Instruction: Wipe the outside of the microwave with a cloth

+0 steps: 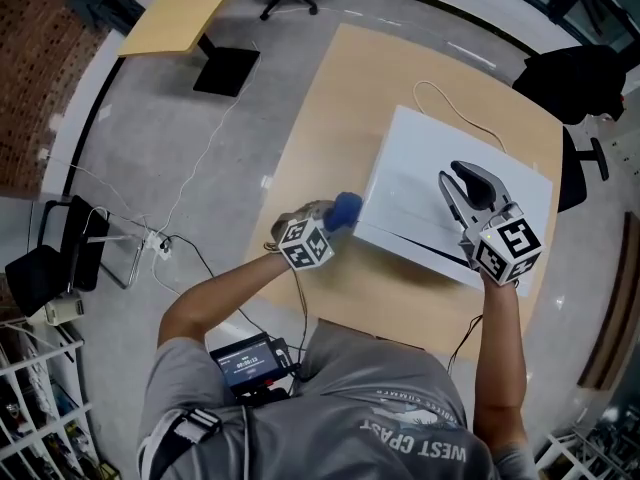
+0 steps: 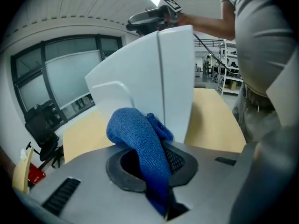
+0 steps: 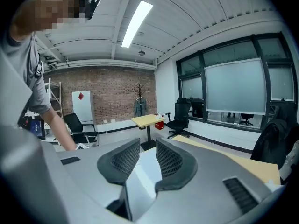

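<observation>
Left gripper (image 1: 328, 224): clamped on blue cloth (image 1: 347, 207), centre frame, beside white microwave (image 1: 415, 183). Right gripper (image 1: 453, 178): part-open, empty, over its top. Risk: bunched cloth may slip when wiping.

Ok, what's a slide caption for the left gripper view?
Left gripper, shut on a blue cloth, just short of the white microwave on the wooden table.

Left gripper (image 2: 156, 164) clamped; right gripper (image 3: 147, 160) fingers (image 3: 174, 161) apart.
</observation>
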{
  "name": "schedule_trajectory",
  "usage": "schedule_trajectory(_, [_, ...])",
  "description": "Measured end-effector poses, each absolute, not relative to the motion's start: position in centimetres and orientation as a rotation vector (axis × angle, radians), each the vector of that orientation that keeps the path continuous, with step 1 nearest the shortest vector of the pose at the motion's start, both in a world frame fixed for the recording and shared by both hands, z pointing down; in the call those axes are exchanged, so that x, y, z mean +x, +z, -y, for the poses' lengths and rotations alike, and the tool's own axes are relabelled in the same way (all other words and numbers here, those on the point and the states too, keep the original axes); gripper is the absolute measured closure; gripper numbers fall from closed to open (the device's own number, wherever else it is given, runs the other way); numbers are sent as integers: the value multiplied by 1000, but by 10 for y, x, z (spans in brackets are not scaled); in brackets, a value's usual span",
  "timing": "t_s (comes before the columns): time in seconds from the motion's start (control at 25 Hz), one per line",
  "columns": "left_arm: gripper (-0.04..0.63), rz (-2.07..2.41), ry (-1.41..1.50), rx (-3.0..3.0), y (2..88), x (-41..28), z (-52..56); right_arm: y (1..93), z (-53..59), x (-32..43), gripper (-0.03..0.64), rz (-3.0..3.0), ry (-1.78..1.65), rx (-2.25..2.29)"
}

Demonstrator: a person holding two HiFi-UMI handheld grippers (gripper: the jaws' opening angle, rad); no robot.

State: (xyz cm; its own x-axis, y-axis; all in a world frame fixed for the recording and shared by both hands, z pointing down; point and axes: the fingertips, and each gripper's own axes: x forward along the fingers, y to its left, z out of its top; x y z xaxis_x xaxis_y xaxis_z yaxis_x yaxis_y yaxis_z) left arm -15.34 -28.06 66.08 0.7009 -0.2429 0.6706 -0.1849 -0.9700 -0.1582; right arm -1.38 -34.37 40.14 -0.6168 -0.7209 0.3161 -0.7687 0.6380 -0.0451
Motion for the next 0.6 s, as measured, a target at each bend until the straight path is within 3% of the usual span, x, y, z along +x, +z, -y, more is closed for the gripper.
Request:
schedule_trajectory(0.2, [532,-362,-1175,-2749,670,-149,300,410,348,-13,502,2577,286,1215])
schedule_trajectory(0.6, [532,-488,-1245,-2552,664,-98,457,419,341,10,502,2516,320,1279])
